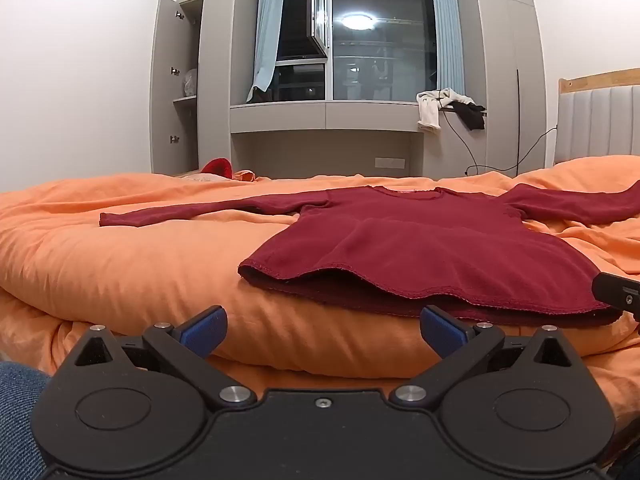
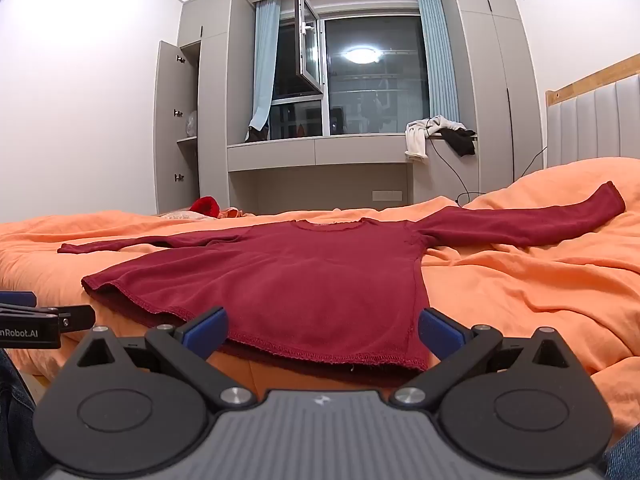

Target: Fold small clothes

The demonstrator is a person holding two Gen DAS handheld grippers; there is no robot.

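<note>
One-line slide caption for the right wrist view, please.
Open right gripper faces the hem of a dark red long-sleeved knit top spread flat on an orange duvet.

Place: a bedroom in a home
Bed: an orange duvet (image 1: pixel 120 248) covers it, with a padded headboard (image 2: pixel 596 120) in a wooden frame at the right
Storage: grey built-in wardrobes (image 2: pixel 492 80) flank the window, one wardrobe door (image 1: pixel 164 84) standing open on shelves
Window: a dark window (image 1: pixel 380 44) with pale blue curtains (image 2: pixel 264 64), one pane swung inward, a ceiling lamp reflected in the glass
Clutter: loose clothes (image 1: pixel 444 106) heaped on the ledge under the window
</note>
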